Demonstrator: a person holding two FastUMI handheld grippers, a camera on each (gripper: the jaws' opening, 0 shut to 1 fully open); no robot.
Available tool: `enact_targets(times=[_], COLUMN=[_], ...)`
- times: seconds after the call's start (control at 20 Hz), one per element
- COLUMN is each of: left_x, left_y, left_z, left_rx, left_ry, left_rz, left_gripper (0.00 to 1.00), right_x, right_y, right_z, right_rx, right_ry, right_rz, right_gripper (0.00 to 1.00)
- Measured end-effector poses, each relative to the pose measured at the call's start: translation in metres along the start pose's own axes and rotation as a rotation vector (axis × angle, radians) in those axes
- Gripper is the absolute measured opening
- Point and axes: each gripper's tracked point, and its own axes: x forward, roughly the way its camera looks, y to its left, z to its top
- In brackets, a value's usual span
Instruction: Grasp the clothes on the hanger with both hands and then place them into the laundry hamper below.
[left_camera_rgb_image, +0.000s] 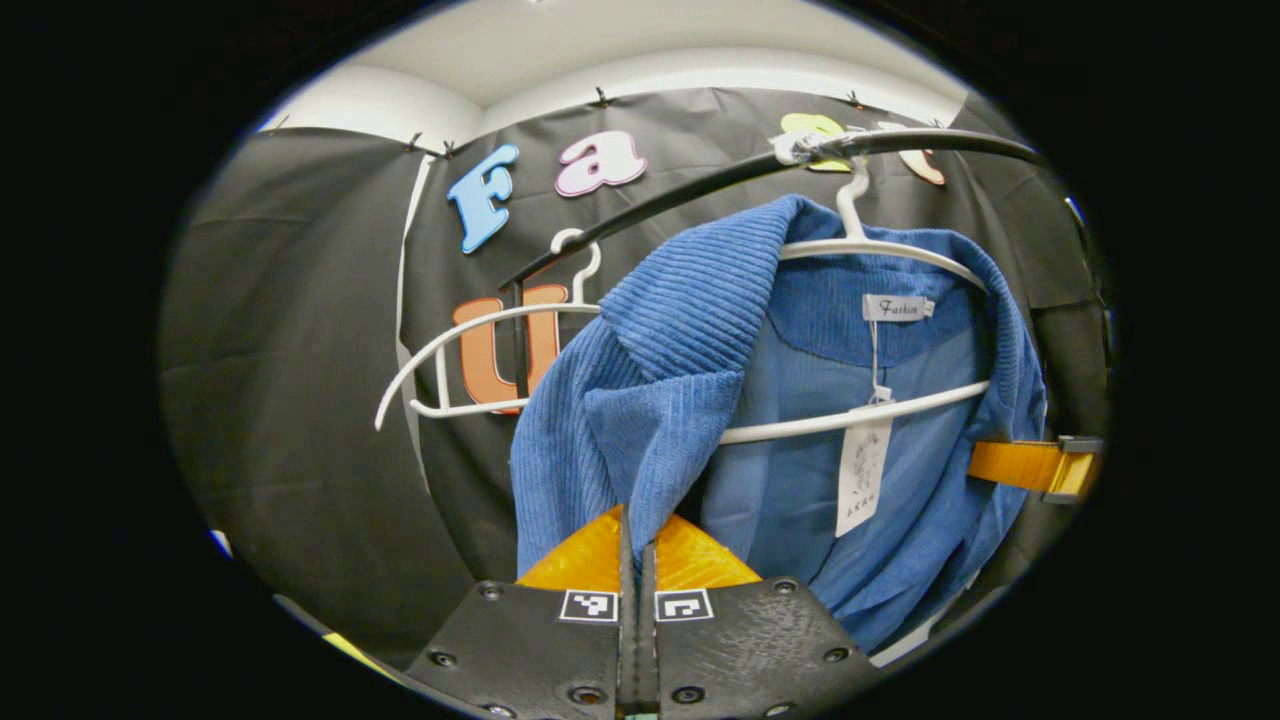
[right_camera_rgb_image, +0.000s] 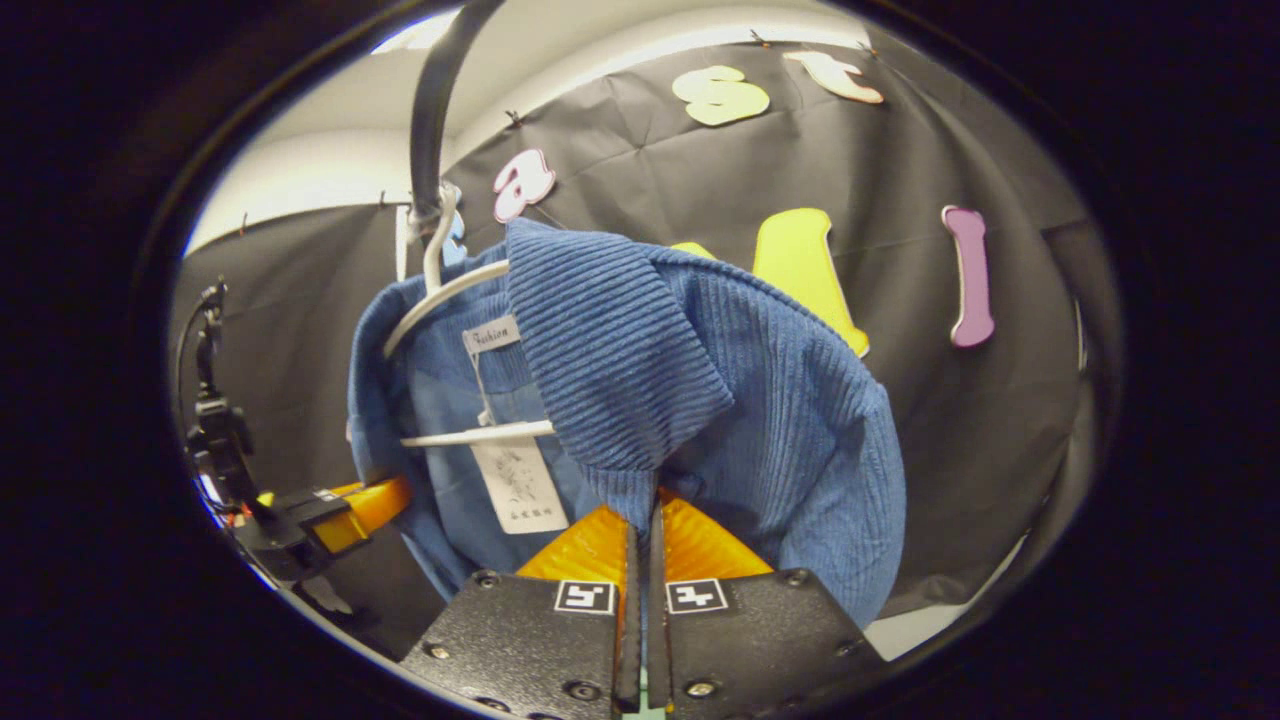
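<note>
Two grippers have hold of one garment, each by a front edge. In the left gripper view, the left gripper (left_camera_rgb_image: 637, 545) has its fingers pressed together on a fold of the blue ribbed corduroy jacket (left_camera_rgb_image: 690, 400), which hangs on a white plastic hanger (left_camera_rgb_image: 880, 250) hooked over a curved black rail (left_camera_rgb_image: 700, 185). Pinching the lapel edge low down probably gives a firm purchase for pulling the shoulder off the hanger. A second, bare white hanger (left_camera_rgb_image: 470, 340) hangs beside it on the same rail. The right gripper shows at the far edge of the jacket, partly cut off by the cloth. A white paper tag (left_camera_rgb_image: 860, 470) dangles inside the collar.

In the right gripper view, the right gripper (right_camera_rgb_image: 640, 545) likewise has its fingers closed on the jacket's other folded front edge, so the two grips mirror each other for a balanced lift. The left gripper appears low at the side, its fingertips buried in fabric. The laundry hamper lies somewhere below, and the hanger's far shoulder is hidden under the cloth.
</note>
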Motion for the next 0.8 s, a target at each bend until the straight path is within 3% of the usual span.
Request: enact_targets(times=[0.2,0.4,0.45,0.6,0.8], left_x=[-0.002,-0.002,-0.001,0.001,0.002], left_y=[0.011,0.019,0.018,0.023,0.037], left_z=[0.015,0.034,0.037,0.057,0.086], left_rx=[-0.044,-0.111,-0.123,-0.145,-0.196], left_ry=[-0.023,-0.054,-0.06,-0.089,-0.132], left_rz=[-0.005,-0.015,-0.025,-0.043,-0.047], left_gripper=[0.0,0.0,0.03,0.0,0.03], right_x=[-0.012,-0.025,-0.03,-0.045,-0.062], right_y=[0.02,0.019,0.02,0.018,0.023], right_z=[0.012,0.027,0.031,0.066,0.095], right_rx=[0.107,0.201,0.239,0.38,0.424], right_ry=[-0.018,-0.026,-0.04,-0.099,-0.15], right_rz=[0.242,0.381,0.407,0.496,0.581], right_gripper=[0.06,0.06,0.05,0.05,0.05])
